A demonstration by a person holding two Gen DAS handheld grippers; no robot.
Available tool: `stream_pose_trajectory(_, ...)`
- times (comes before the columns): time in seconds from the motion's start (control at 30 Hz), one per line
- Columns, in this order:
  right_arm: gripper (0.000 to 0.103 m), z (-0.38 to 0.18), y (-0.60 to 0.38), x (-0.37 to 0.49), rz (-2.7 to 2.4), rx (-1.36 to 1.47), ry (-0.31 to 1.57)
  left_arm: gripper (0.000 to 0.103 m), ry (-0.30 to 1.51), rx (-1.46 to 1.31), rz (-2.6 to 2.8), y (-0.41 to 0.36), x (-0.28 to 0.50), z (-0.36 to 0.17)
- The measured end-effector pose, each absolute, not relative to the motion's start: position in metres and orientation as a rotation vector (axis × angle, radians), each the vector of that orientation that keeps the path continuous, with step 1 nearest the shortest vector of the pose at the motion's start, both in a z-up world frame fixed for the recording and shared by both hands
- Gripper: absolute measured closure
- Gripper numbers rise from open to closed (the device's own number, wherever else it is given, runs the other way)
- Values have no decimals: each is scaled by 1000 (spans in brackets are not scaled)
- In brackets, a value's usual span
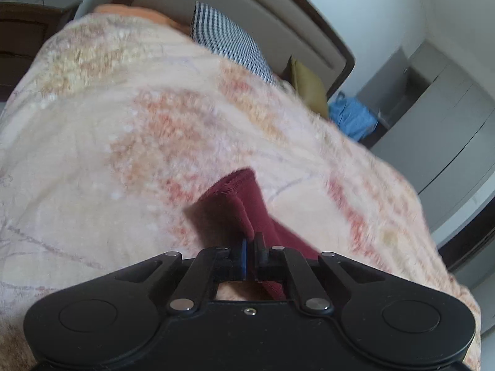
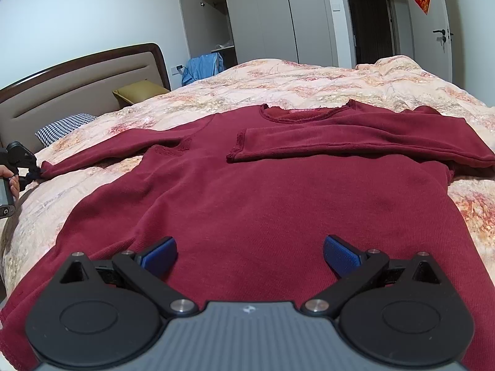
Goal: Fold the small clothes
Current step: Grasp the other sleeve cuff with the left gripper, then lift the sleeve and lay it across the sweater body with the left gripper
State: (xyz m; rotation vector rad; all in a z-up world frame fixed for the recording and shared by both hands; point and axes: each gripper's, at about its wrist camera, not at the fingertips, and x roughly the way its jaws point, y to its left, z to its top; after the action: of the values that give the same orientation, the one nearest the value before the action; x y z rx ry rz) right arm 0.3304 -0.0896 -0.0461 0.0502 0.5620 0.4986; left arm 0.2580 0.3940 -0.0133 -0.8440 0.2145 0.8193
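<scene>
A dark red long-sleeved top point(image 2: 247, 191) lies flat on the bed. Its right sleeve point(image 2: 355, 142) is folded across the chest. Its left sleeve point(image 2: 123, 145) stretches out to the left. My left gripper point(image 1: 250, 247) is shut on that sleeve's cuff point(image 1: 232, 198) and holds it just above the quilt; it also shows at the left edge of the right wrist view point(image 2: 27, 167). My right gripper point(image 2: 250, 255) is open and empty, low over the top's lower body, with its blue pads point(image 2: 161, 255) wide apart.
A peach floral quilt point(image 2: 309, 83) covers the bed. A checked pillow point(image 1: 229, 40) and an olive cushion point(image 1: 309, 86) lie by the headboard point(image 2: 77, 83). Blue cloth point(image 2: 202, 66) lies beyond the bed near grey wardrobes point(image 2: 272, 15). A dark nightstand point(image 1: 27, 31) stands at the far left.
</scene>
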Motion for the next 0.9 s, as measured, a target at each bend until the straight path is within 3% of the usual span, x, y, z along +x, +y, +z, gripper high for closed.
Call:
stream_pose_trajectory(0.4,0,-43,-98,331,520,97,558,100,122,-479,638,331,295,68)
stream_pose_trajectory(0.67,0,-22,-132,329,505,180,505,100,89,-163,314,196,359,128)
stream_pose_trajectory(0.9,0,-10,-170,318,460,162,460,100,143,-97,68,67,411,112)
